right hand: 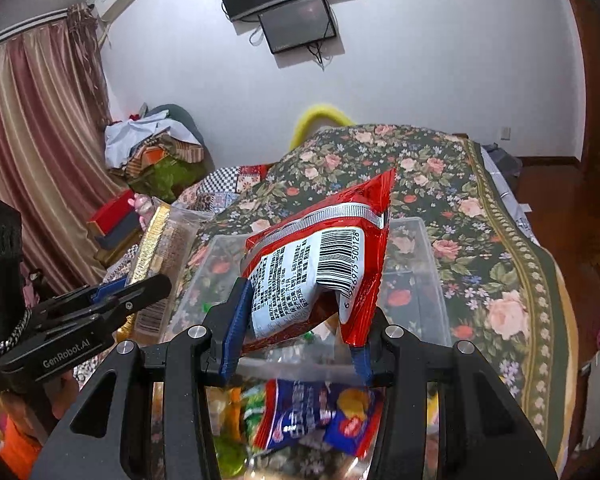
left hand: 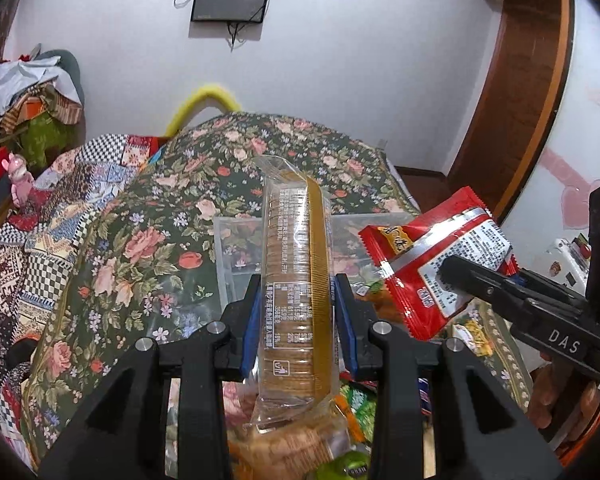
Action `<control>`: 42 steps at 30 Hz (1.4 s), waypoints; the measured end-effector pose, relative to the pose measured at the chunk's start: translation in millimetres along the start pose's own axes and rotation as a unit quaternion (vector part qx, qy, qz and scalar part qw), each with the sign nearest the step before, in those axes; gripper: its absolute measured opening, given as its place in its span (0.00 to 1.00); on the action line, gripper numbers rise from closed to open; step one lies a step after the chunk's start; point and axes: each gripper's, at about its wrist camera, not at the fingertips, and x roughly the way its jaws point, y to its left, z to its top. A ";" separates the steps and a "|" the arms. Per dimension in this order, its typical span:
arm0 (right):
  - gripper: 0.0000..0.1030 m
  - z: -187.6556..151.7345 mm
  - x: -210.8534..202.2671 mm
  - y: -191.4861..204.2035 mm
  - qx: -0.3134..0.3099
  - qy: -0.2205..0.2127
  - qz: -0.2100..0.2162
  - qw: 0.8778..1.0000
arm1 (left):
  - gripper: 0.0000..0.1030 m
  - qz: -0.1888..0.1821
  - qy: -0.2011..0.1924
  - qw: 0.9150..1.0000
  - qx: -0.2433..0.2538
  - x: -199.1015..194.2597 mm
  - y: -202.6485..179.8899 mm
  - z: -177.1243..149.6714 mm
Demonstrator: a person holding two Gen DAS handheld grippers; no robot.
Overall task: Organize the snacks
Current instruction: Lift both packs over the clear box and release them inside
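My left gripper [left hand: 296,320] is shut on a clear sleeve of round biscuits [left hand: 294,280] with a gold strip, held upright above the table. My right gripper [right hand: 296,320] is shut on a red snack packet [right hand: 320,264] with a white barcode label, held up in the air. The red packet [left hand: 432,264] and the right gripper [left hand: 460,270] also show at the right of the left wrist view. The biscuit sleeve [right hand: 160,252] and the left gripper [right hand: 140,286] show at the left of the right wrist view. Below lie loose snack packets [right hand: 316,416].
A clear plastic box [right hand: 428,280] stands on the floral tablecloth [right hand: 480,240] just beyond both grippers; it also shows in the left wrist view [left hand: 236,248]. A patchwork-covered surface [left hand: 60,208] lies to the left. A brown door [left hand: 528,80] is at the right.
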 end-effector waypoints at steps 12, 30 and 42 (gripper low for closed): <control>0.40 3.8 56.6 -1.9 -0.020 0.064 -0.024 0.997 | 0.32 0.030 0.036 0.999 -0.001 49.3 12.5 3.6; 0.57 -9.3 53.8 -2.8 -0.036 0.108 -0.043 0.993 | 0.21 0.023 0.044 0.999 0.008 32.0 4.8 -3.8; 0.67 -12.7 -5.0 8.5 -0.053 0.063 -0.050 0.995 | 0.61 0.021 0.017 0.999 0.027 -25.7 -5.0 -19.8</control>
